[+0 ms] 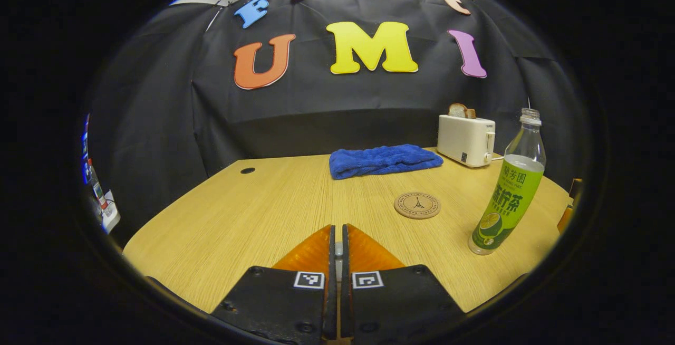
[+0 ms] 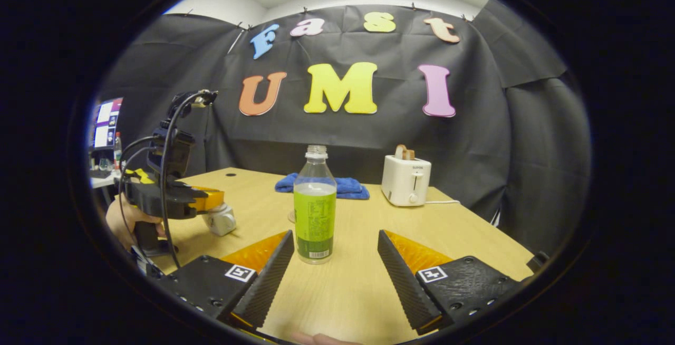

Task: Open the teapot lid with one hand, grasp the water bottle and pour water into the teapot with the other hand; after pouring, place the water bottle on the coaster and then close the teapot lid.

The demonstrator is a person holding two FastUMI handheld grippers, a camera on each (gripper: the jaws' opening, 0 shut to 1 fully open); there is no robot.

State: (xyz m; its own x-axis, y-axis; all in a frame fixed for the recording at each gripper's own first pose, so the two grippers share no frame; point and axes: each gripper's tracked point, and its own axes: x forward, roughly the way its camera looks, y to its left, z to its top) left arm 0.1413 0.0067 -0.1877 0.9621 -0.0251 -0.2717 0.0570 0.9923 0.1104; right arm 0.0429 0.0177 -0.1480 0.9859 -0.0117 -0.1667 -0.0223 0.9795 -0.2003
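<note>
Fingers of the left gripper (image 1: 337, 250) are pressed together with a small pale thing caught in the slit between them; what it is cannot be told from the left gripper view. In the right gripper view that gripper (image 2: 213, 200) sits at the far left over a white teapot (image 2: 221, 221), held by a hand (image 2: 124, 223). The right gripper (image 2: 335, 260) has its fingers spread wide, apart from the water bottle (image 2: 315, 208), which stands upright on the table (image 2: 343, 292) just beyond them. A round coaster (image 1: 417, 205) lies left of the bottle, with a blue towel (image 1: 382, 160) and a white toaster (image 1: 466, 139) farther back.
</note>
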